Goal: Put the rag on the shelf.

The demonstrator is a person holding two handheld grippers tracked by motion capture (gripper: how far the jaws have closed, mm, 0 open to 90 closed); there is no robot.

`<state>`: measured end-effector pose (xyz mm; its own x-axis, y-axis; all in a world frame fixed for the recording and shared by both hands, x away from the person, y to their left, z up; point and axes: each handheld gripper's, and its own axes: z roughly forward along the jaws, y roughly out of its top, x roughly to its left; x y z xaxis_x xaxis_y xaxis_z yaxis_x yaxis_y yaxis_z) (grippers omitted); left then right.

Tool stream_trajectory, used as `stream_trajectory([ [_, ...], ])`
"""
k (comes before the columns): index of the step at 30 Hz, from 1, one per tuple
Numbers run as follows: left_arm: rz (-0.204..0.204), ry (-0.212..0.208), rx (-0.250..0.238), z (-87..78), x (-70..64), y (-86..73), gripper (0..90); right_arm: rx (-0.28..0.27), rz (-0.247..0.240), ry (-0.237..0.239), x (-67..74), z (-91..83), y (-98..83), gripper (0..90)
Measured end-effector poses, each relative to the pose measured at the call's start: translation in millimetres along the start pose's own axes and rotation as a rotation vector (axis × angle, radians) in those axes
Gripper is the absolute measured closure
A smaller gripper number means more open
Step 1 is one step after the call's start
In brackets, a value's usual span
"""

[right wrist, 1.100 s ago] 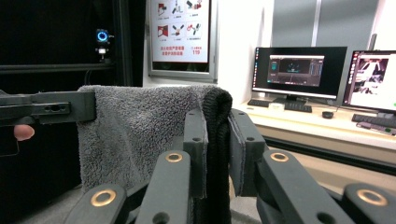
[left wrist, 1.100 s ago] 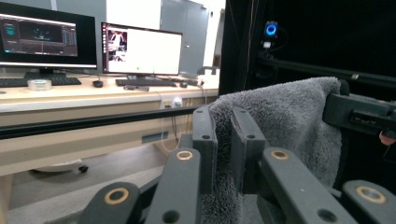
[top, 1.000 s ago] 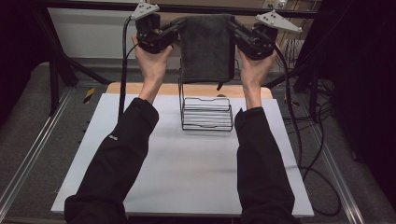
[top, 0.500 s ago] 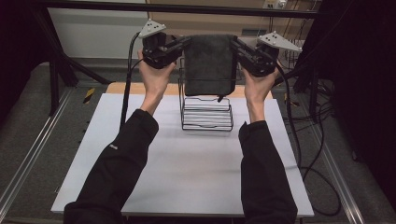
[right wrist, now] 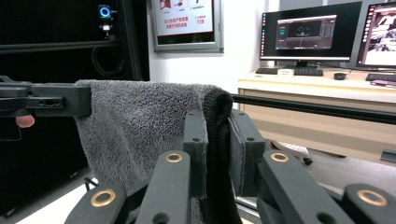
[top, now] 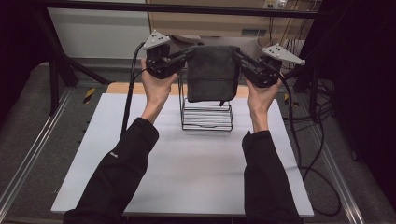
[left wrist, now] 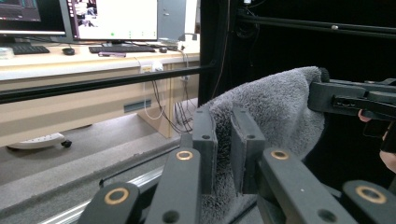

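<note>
wire rack (top: 207, 116) top hidden behind hanging towel (top: 212, 74)

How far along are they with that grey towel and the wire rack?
Done: the grey towel is picked up, each top corner pinched in the left gripper and the right gripper. In hand: it hangs spread out above the wire rack. Left: probably lowering it onto the rack and letting go.
</note>
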<state>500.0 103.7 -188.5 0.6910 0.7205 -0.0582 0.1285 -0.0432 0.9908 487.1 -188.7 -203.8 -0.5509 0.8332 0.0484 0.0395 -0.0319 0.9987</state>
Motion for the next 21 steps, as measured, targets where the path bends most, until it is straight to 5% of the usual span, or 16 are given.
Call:
stream_trajectory([
  [21,0.028,-0.056,0.070,-20.6,-7.7,-19.3,81.1,0.076,-0.011,0.065,6.5,-14.4,-12.6,78.6],
])
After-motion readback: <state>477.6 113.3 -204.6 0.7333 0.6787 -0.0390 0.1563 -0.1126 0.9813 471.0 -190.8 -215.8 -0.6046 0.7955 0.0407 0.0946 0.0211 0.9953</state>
